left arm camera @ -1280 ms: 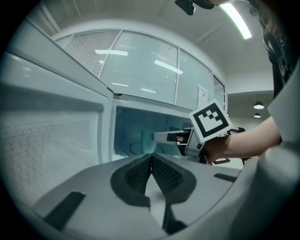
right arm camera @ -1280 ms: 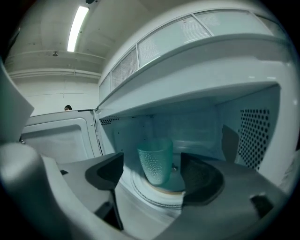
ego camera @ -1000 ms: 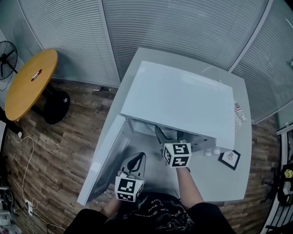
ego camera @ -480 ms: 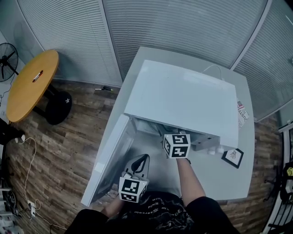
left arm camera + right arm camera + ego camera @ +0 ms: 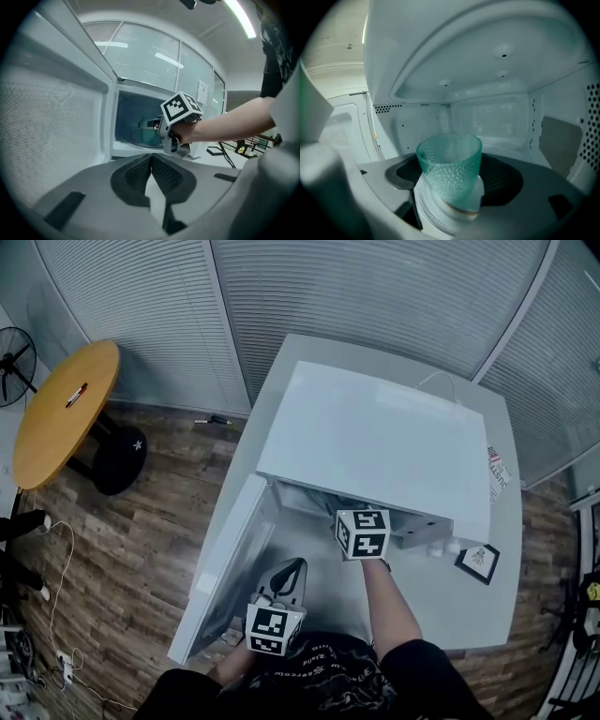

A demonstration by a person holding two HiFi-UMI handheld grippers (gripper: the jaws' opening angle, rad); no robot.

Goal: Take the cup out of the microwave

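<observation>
Obs: right tool point(image 5: 449, 182) pinches cup point(image 5: 449, 166) inside microwave point(image 5: 375, 442) (left tool point(image 5: 151, 159) pressed together, empty). Draw straight back, level; pebbled side may slip.

microwave point(image 5: 375, 442) 1 | cup point(image 5: 450, 168) 1 | hand-held grippers point(image 5: 151, 158) point(image 5: 454, 187) 2 | round table point(image 5: 58, 409) 1

An office corner, I'd say: blind-covered glass partitions point(image 5: 375, 296) across the top, round table point(image 5: 61, 409) and fan point(image 5: 14, 367) upper left, microwave point(image 5: 375, 442) on a white counter point(image 5: 473, 610).
</observation>
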